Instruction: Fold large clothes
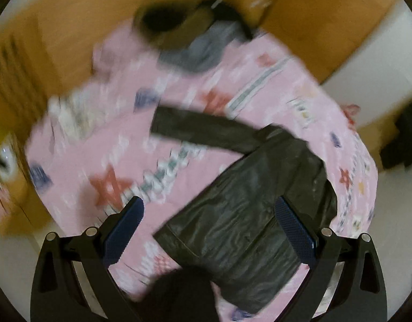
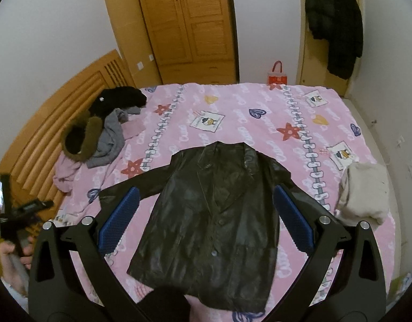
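Observation:
A black leather coat (image 2: 211, 214) lies flat, front up, on a pink patterned bed (image 2: 232, 112), collar towards the far side and sleeves spread to both sides. My right gripper (image 2: 206, 209) is open and empty above the coat's middle. My left gripper (image 1: 208, 214) is open and empty above the coat (image 1: 246, 214); that view is blurred and tilted, with one sleeve (image 1: 195, 131) stretched out to the left. The left gripper (image 2: 23, 209) also shows at the left edge of the right wrist view, held in a hand.
A pile of dark, grey and fur-trimmed clothes (image 2: 104, 131) lies at the bed's far left by the wooden headboard (image 2: 58, 123). A cream folded garment (image 2: 364, 196) sits at the right edge. A wardrobe (image 2: 190, 21), a red bag (image 2: 277, 73) and a hanging black jacket (image 2: 337, 21) stand beyond.

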Tool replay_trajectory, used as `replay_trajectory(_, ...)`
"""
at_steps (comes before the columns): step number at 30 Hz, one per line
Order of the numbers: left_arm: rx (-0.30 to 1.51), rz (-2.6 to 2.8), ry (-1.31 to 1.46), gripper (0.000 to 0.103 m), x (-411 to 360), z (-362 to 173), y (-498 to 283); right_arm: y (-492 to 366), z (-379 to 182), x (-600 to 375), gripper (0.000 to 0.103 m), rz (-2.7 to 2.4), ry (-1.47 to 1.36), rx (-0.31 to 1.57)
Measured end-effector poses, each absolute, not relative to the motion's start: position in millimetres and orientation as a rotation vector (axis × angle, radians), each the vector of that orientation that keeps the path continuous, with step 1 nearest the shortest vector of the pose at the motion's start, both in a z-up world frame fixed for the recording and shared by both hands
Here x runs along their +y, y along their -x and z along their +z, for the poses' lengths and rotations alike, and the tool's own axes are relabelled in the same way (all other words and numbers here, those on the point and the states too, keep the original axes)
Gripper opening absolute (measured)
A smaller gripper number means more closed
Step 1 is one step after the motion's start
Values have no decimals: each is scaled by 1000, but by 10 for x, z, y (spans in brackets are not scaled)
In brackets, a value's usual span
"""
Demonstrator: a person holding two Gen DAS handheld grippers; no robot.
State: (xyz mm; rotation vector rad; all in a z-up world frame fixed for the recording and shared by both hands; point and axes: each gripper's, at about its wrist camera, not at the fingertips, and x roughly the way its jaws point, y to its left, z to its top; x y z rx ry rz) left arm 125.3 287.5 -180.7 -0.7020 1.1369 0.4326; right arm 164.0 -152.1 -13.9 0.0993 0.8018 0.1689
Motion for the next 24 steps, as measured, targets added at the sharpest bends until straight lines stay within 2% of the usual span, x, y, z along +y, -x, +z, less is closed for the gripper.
replay_trajectory(5, 1274, 474, 1029, 95, 3800, -3222, -1893, -2472, -673, -800, 97, 209, -135, 755)
replay_trajectory(10, 1361, 494, 1122, 95, 4235, -4440, -2491, -3334, -1456, 35, 97, 282, -81, 845)
replay_trajectory(14, 1406, 474, 1183, 95, 4438, -5341, -2934, -3704, -1955, 392, 95, 341, -24, 867)
replay_trajectory(15, 1418, 489, 1193, 95, 4474, -5501, -2995, -3748, -2013, 450, 93, 359, -6, 862)
replay_trajectory(16, 1428, 503, 1209, 94, 4503, -5640, -3026, -3812, -2106, 509, 84, 386, 18, 853)
replay_trajectory(18, 1411, 531, 1288, 93, 4559, -5922, -3027, -3968, -2362, 637, 79, 428, 93, 834)
replay_trajectory(19, 1405, 544, 1304, 88, 4568, -5985, -3016, -4026, -2460, 683, 76, 426, 117, 833)
replay_trajectory(20, 1397, 560, 1317, 80, 4573, -6048, -2999, -4135, -2623, 715, 76, 429, 127, 835)
replay_trajectory(24, 1327, 608, 1359, 78, 4614, -6271, -2968, -4502, -3109, 718, 76, 436, 70, 882)
